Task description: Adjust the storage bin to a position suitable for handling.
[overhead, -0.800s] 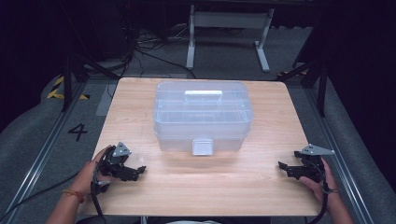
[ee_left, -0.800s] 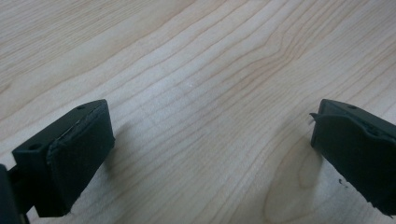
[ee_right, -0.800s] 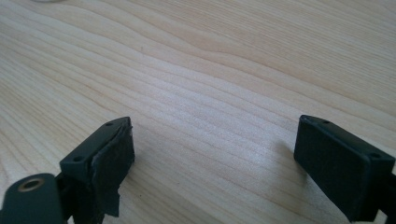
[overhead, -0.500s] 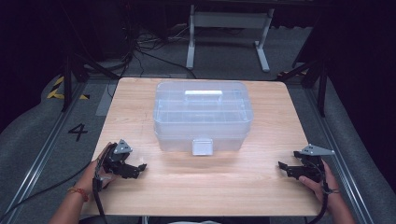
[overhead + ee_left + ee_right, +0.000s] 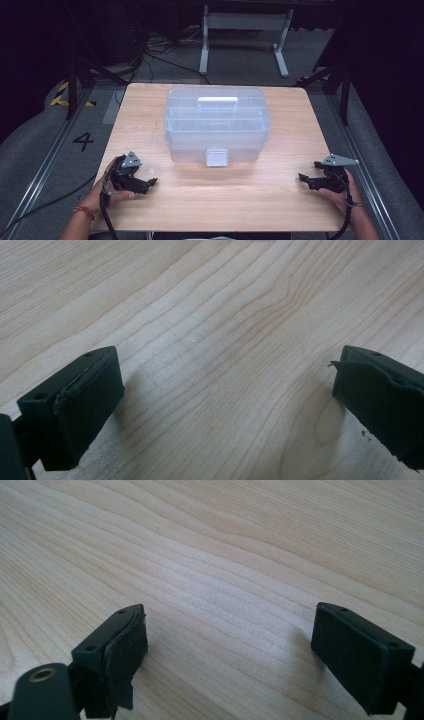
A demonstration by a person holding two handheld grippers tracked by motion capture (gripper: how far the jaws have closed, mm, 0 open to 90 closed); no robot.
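We can't make out what the clear lidded box (image 5: 217, 127), mid-frame on the worktop (image 5: 225, 200), holds; its long axis runs left-right, latch facing us. Left gripper (image 5: 142, 183) and right gripper (image 5: 309, 180) gape wide, empty.

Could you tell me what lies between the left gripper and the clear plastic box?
Nothing: in the high view, only bare wooden table separates the left gripper from the clear plastic box.

The one readable mark is a black numeral "4" (image 5: 83, 141) on the grey floor mat (image 5: 45, 150) left of the table, while the yellow-and-black striped patch (image 5: 64, 95) farther back on that mat seems to be hazard tape carrying no legible wording.
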